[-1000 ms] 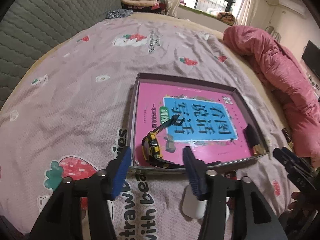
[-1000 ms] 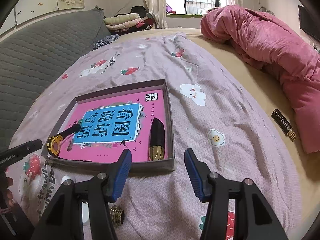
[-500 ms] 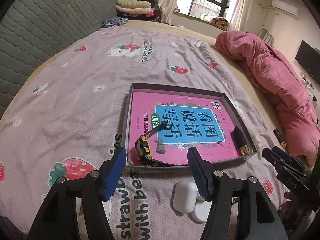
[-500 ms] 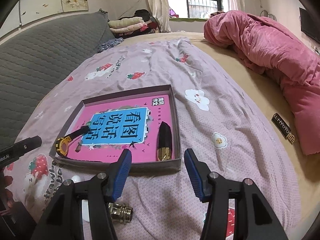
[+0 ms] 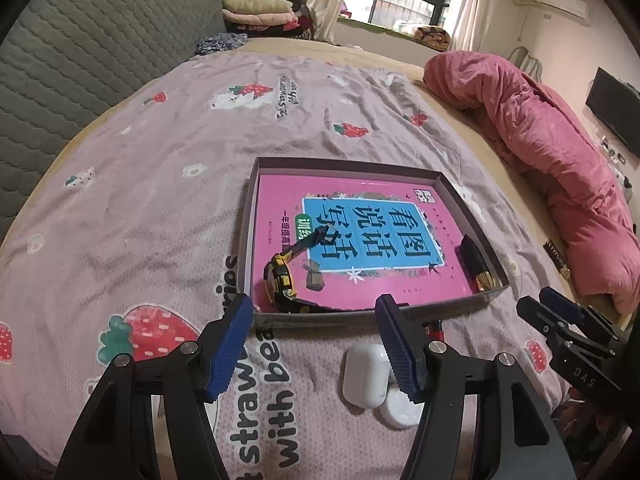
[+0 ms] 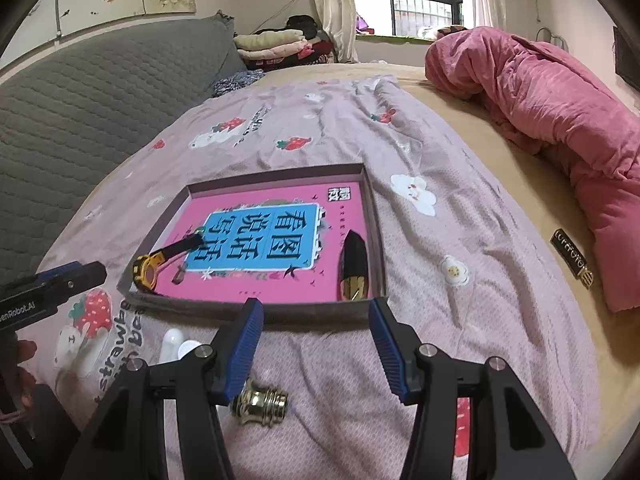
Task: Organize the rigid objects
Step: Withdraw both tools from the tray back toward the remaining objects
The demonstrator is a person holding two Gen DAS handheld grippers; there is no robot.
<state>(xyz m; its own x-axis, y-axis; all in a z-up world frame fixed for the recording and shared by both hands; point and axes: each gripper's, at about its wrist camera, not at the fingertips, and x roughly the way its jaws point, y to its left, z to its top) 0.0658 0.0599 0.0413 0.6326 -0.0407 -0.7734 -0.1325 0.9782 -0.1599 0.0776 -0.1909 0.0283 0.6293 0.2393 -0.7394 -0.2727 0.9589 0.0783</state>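
Note:
A shallow grey box (image 5: 360, 316) (image 6: 280, 313) lies on the bedspread and holds a pink book (image 5: 360, 236) (image 6: 260, 240), a yellow-black watch (image 5: 282, 280) (image 6: 150, 272) and a black-gold clip (image 5: 476, 260) (image 6: 353, 268). My left gripper (image 5: 314, 344) hangs open and empty just short of the box's near wall. A white earbud case (image 5: 366, 376) (image 6: 170, 346) lies on the sheet beside its right finger. My right gripper (image 6: 316, 344) is open and empty too, near the box's front right corner, with a brass fitting (image 6: 262, 404) under its left finger.
A rumpled pink duvet (image 5: 552, 152) (image 6: 560, 112) lies along the right side of the bed. A small black tag (image 6: 572, 258) rests on the tan sheet near it. A grey quilted headboard (image 5: 80, 48) rises at the left. Folded clothes (image 6: 276, 46) are stacked by the window.
Both grippers have drawn back a little from the box, so the earbud case and the brass fitting show more fully near them. Jaw widths look the same.

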